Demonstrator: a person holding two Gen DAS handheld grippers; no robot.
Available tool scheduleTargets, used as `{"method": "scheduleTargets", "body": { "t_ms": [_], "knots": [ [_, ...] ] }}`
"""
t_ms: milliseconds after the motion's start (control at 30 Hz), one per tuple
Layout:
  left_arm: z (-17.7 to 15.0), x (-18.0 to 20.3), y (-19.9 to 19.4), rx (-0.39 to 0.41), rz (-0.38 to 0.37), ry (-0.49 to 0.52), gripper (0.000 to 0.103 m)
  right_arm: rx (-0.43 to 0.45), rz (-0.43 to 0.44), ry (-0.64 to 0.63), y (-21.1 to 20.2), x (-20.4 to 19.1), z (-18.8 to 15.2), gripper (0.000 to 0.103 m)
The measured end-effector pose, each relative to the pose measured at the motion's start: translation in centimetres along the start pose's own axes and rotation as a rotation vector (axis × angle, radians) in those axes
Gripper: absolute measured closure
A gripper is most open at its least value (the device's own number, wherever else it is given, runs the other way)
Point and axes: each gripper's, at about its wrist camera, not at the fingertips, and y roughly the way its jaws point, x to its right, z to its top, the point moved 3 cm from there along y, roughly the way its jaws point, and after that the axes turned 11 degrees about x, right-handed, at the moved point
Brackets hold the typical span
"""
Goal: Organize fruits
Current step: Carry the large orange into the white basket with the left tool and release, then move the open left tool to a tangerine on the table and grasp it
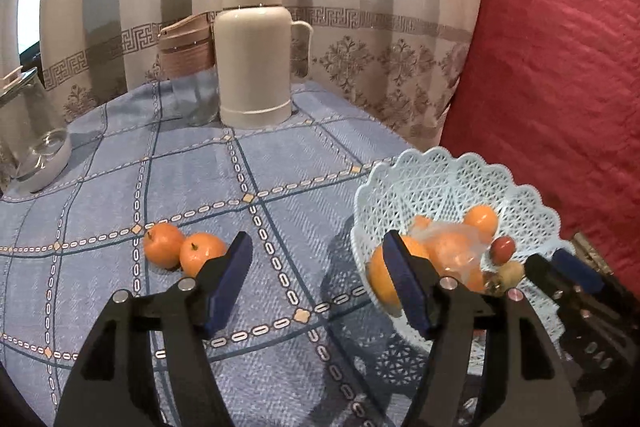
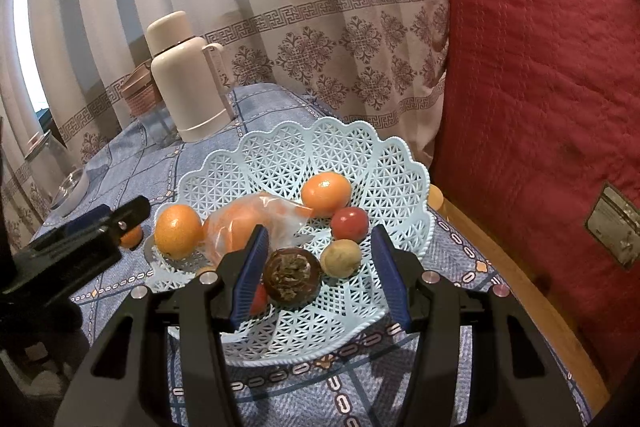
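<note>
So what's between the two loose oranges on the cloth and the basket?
Only bare tablecloth between the two oranges and the basket, in the left wrist view; the open left tool hangs above that stretch.

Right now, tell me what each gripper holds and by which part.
Nothing. The left gripper is open above the tablecloth; the right gripper is open over the basket, gripping no fruit.

The basket point(image 2: 304, 151) was glossy openwork plastic, the tablecloth point(image 1: 280, 171) coarse woven cloth, the flask point(image 1: 254, 47) smooth matt, the quilt point(image 2: 532, 67) stitched cloth.
</note>
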Motion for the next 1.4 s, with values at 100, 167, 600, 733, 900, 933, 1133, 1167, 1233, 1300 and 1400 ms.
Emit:
{"method": "scheduleTargets", "body": {
  "t_ms": [100,167,600,733,900,933,1133,1167,1233,1300,1400],
  "knots": [
    [-0.5,0.4,0.5,-0.001,0.022,0.027,0.035,0.001,0.001,-0.003,0.0,-0.1,0.0,0.048],
    [-0.7,0.6,0.8,-0.004,0.034,0.039,0.035,0.002,0.001,-0.004,0.0,-0.2,0.0,0.048],
    [-1.9,1.6,2.1,-0.064,-0.015,0.041,0.032,0.011,0.0,-0.024,-0.1,-0.5,-0.2,0.048],
    [-1.5,1.4,1.3,-0.043,-0.03,0.025,0.031,0.014,0.001,-0.028,-0.2,-0.5,-0.2,0.048],
    [-0.9,0.5,0.6,-0.022,-0.032,-0.008,0.03,0.017,-0.002,-0.04,-0.3,-0.7,-0.3,0.048],
    [-0.7,0.1,0.4,-0.017,-0.03,-0.02,0.03,0.018,-0.002,-0.043,-0.3,-0.8,-0.3,0.048],
    [0.1,-1.9,-0.7,0.012,-0.011,-0.058,0.03,0.019,0.0,-0.053,-0.4,-1.0,-0.2,0.048],
    [0.2,-2.3,-0.9,0.017,-0.004,-0.063,0.03,0.02,0.001,-0.054,-0.5,-0.9,-0.2,0.048],
    [0.3,-3.3,-1.1,0.023,0.013,-0.073,0.03,0.022,0.006,-0.053,-0.6,-0.9,0.0,0.048],
    [0.3,-4.3,-1.3,0.025,0.033,-0.082,0.03,0.026,0.009,-0.051,-0.8,-0.9,0.2,0.048],
    [0.1,-6.4,-1.4,0.024,0.07,-0.102,0.03,0.03,0.019,-0.043,-1.1,-1.1,0.6,0.048]
  ]
}}
